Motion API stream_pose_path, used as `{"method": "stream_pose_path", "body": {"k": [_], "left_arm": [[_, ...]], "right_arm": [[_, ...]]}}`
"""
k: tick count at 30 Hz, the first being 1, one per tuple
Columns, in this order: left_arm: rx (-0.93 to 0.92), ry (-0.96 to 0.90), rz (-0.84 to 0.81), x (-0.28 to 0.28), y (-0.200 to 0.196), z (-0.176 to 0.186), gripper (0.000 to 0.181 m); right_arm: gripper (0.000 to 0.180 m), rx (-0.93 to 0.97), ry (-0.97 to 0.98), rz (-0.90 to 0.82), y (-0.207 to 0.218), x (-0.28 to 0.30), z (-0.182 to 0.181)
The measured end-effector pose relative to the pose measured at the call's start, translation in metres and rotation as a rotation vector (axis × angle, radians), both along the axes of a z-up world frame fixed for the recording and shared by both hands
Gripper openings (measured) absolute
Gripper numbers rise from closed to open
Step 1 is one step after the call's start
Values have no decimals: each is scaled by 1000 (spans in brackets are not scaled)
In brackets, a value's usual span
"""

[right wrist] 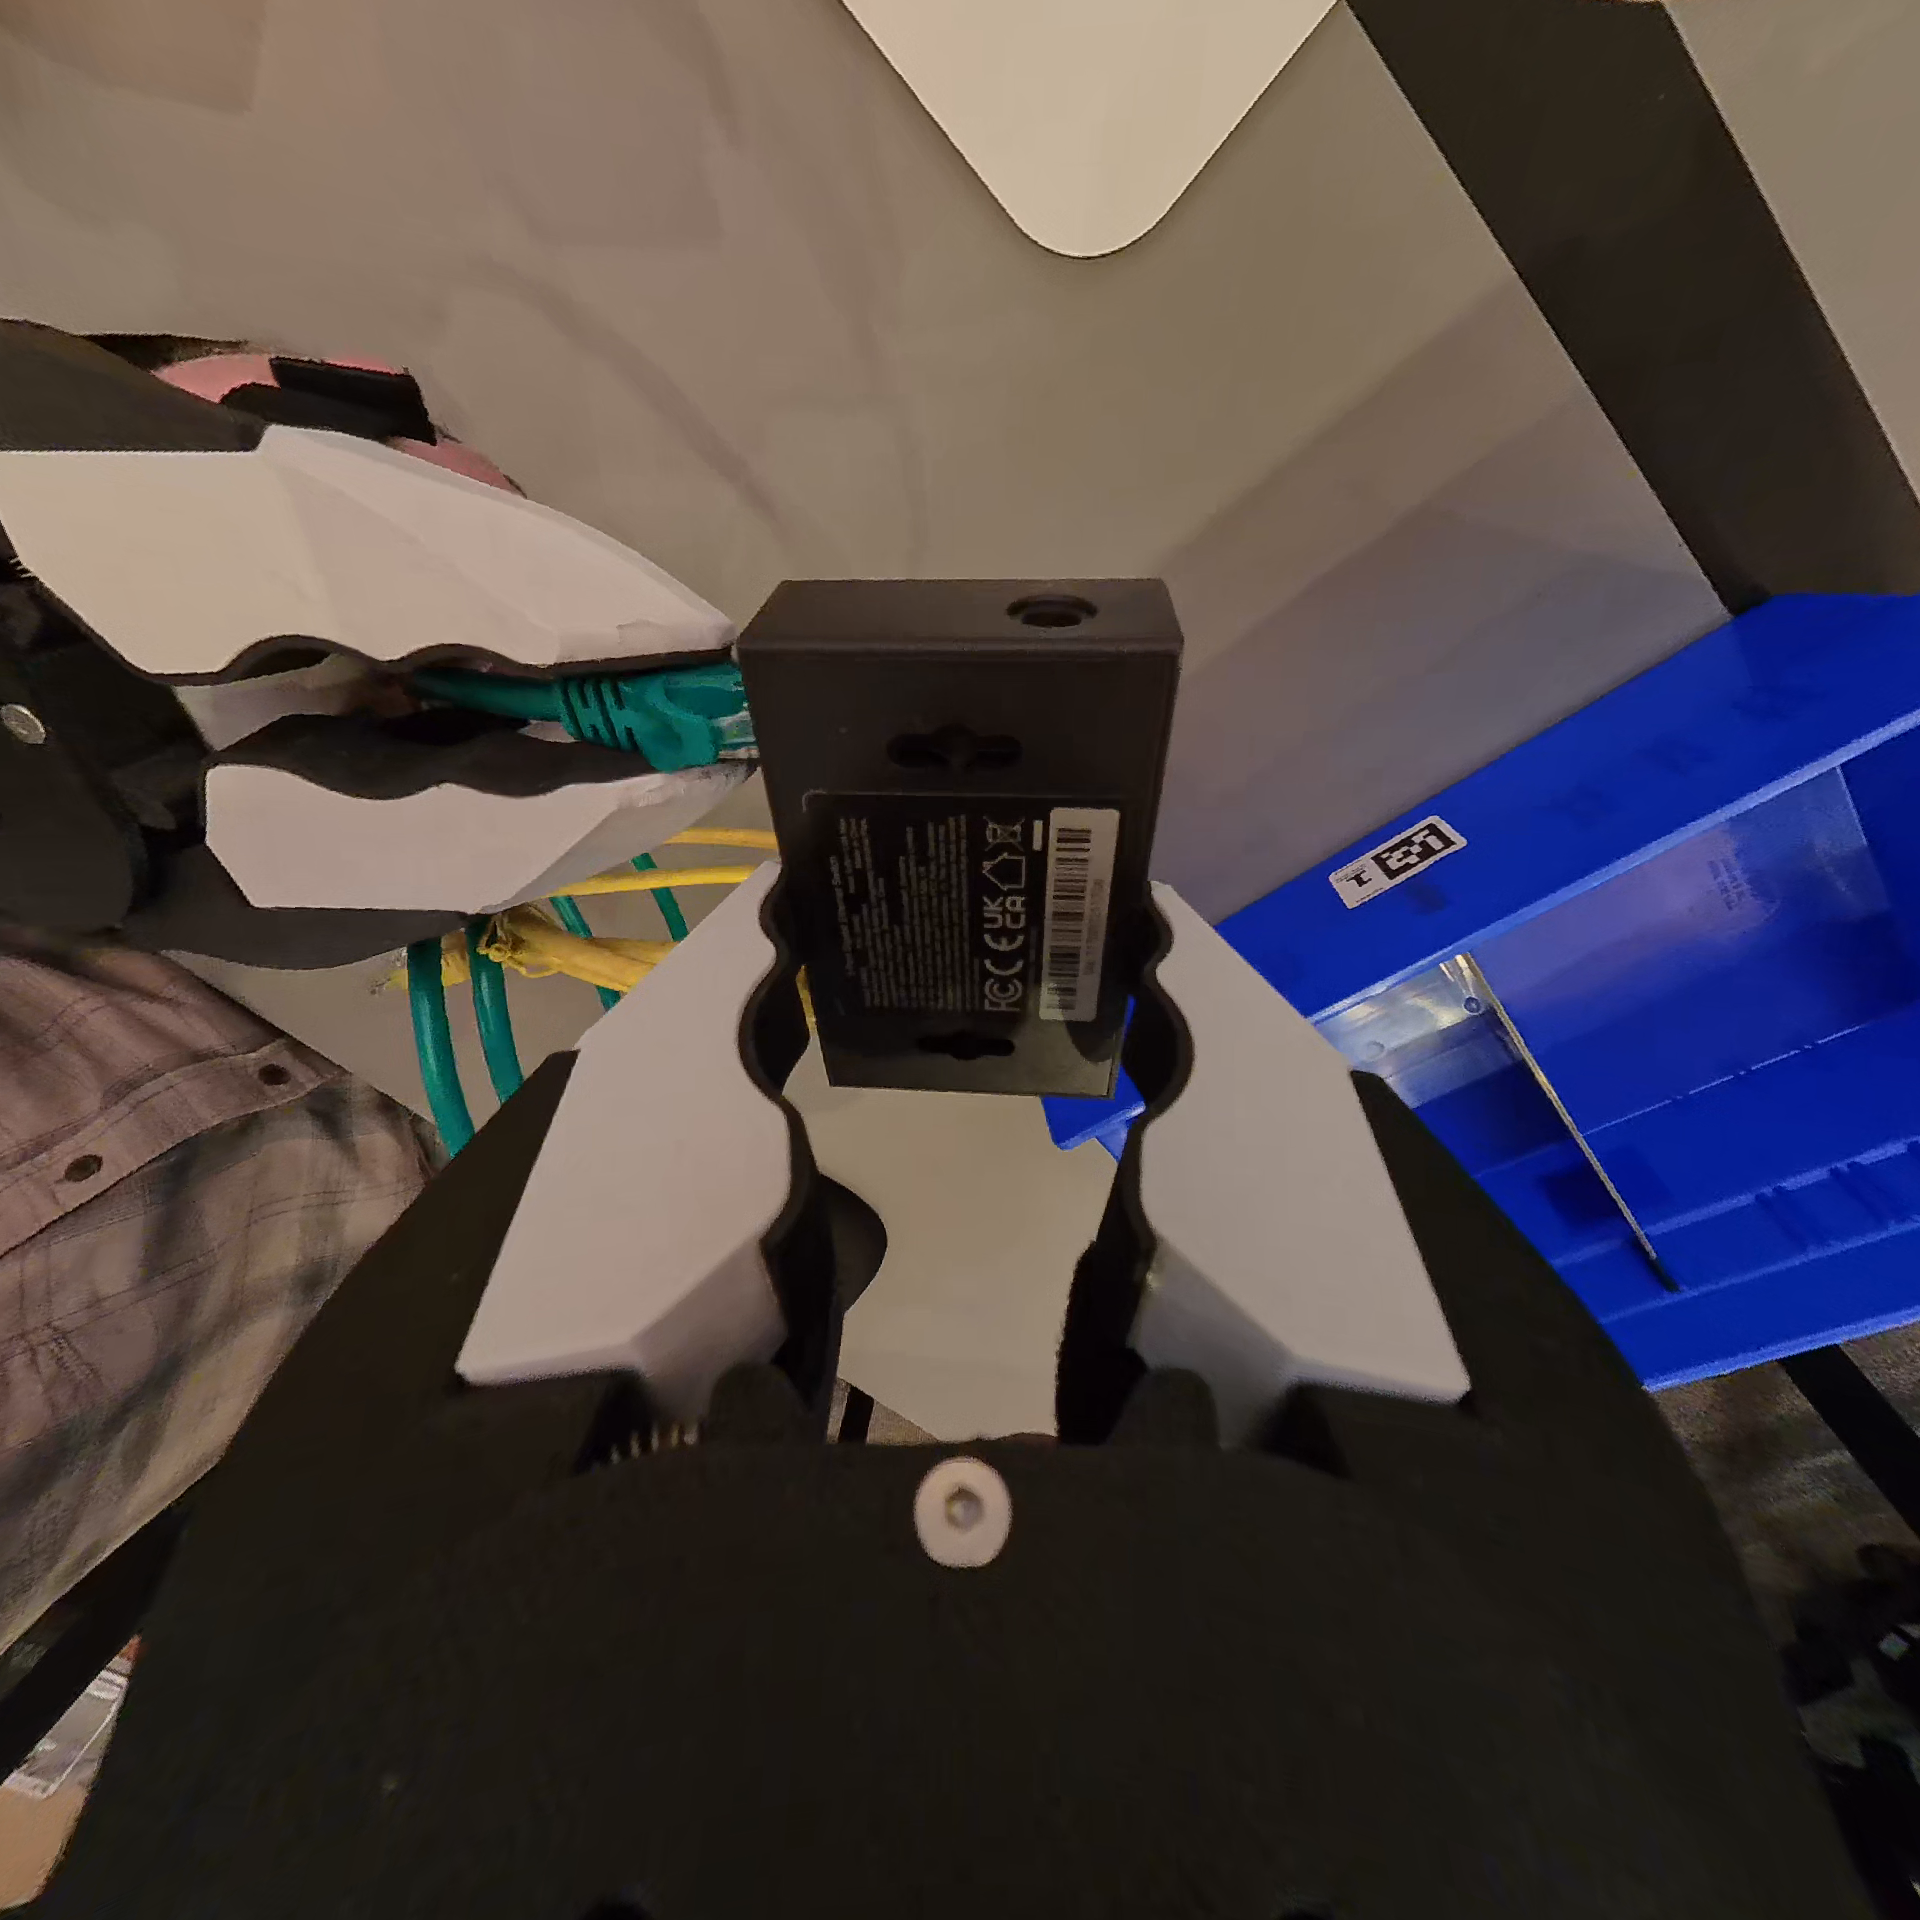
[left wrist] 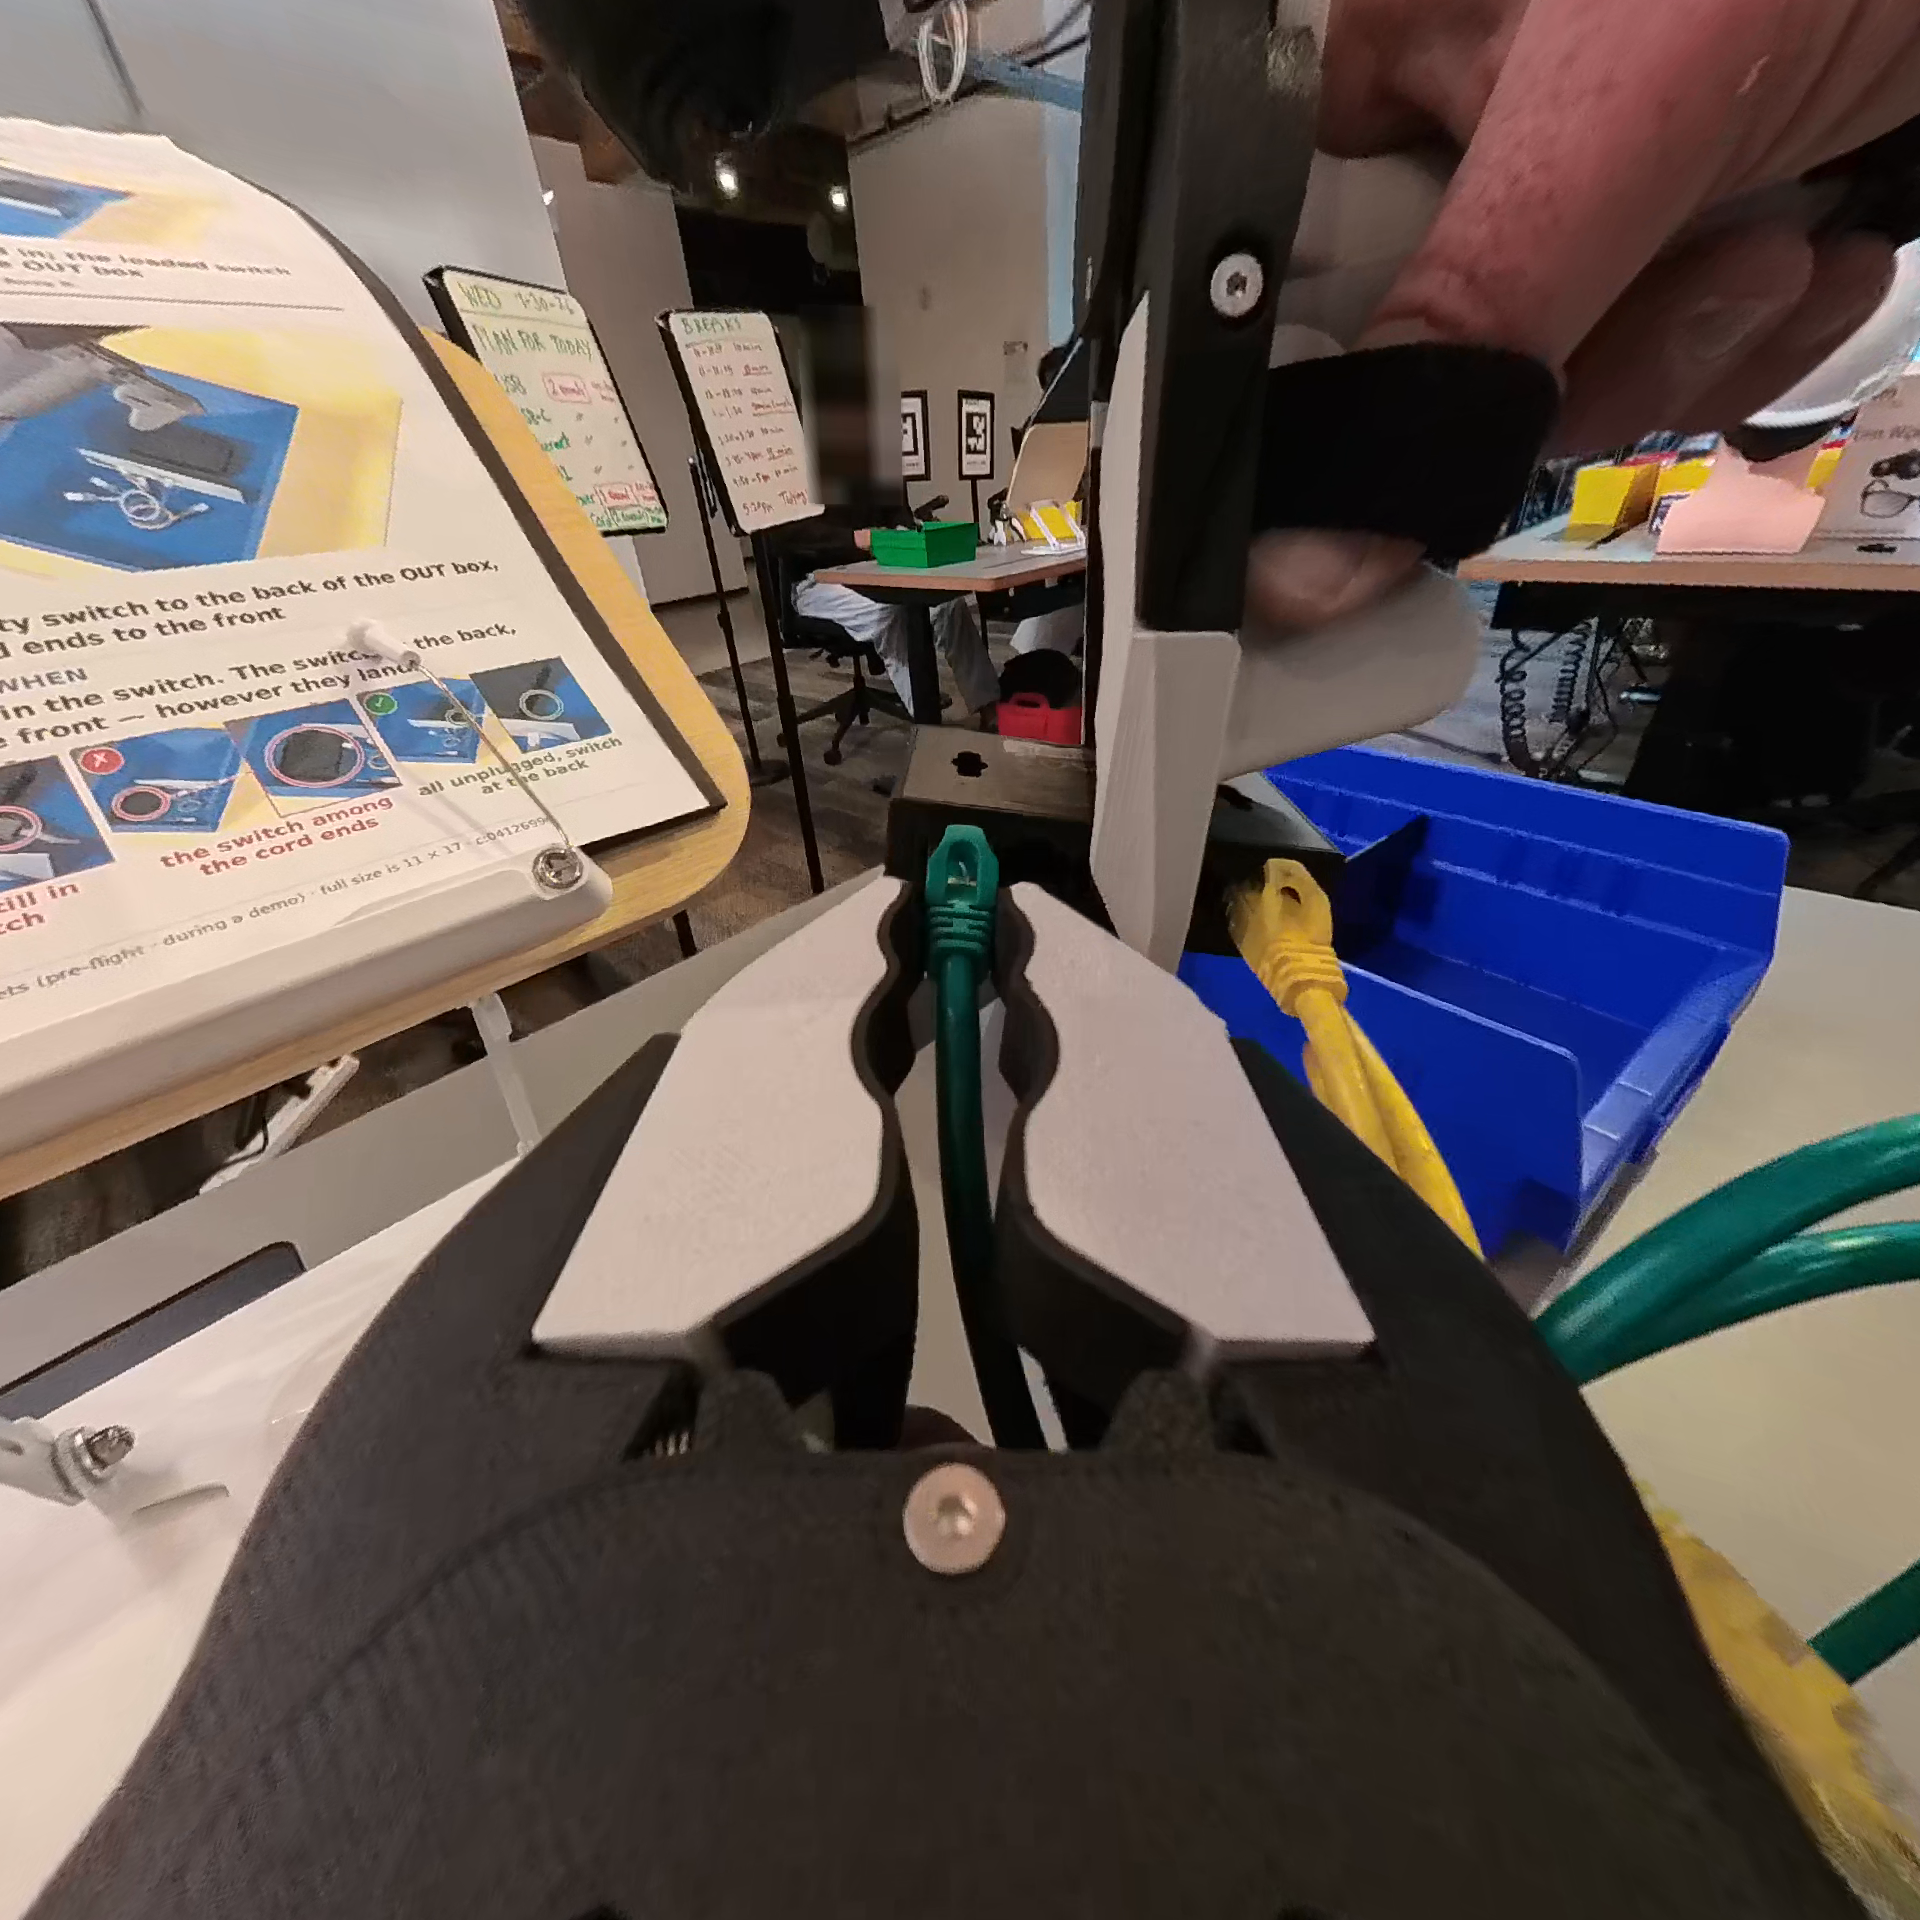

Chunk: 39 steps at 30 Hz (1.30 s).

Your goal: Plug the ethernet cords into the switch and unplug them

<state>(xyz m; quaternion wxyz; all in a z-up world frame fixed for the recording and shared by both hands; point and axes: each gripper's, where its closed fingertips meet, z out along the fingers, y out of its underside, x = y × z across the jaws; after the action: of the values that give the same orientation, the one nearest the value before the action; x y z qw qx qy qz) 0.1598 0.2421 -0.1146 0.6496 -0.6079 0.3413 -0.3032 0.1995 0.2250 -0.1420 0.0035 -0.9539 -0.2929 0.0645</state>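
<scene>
Matt black plastic switch; glossy blue plastic bin; rubbery green cord and yellow cord; smooth pale counter; gripper fingers of grainy grey plastic.

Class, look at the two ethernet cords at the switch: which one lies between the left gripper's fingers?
The green cord. It runs between the left gripper fingers, while the yellow cord sits to its right, outside them.
</scene>
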Motion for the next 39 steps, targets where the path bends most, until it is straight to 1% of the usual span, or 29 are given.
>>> {"method": "stream_pose_path", "body": {"k": [7, 19, 39], "left_arm": [[42, -65, -22, -3, -2, 6, 13], [165, -85, -48, -5, -4, 7, 13], [164, -52, -10, -6, 0, 8, 13]], "right_arm": [[61, -22, 19, 6, -3, -4, 1], [60, -53, 15, 22, -5, -7, -1], [60, -35, -7, 31, -1, -7, 0]]}}
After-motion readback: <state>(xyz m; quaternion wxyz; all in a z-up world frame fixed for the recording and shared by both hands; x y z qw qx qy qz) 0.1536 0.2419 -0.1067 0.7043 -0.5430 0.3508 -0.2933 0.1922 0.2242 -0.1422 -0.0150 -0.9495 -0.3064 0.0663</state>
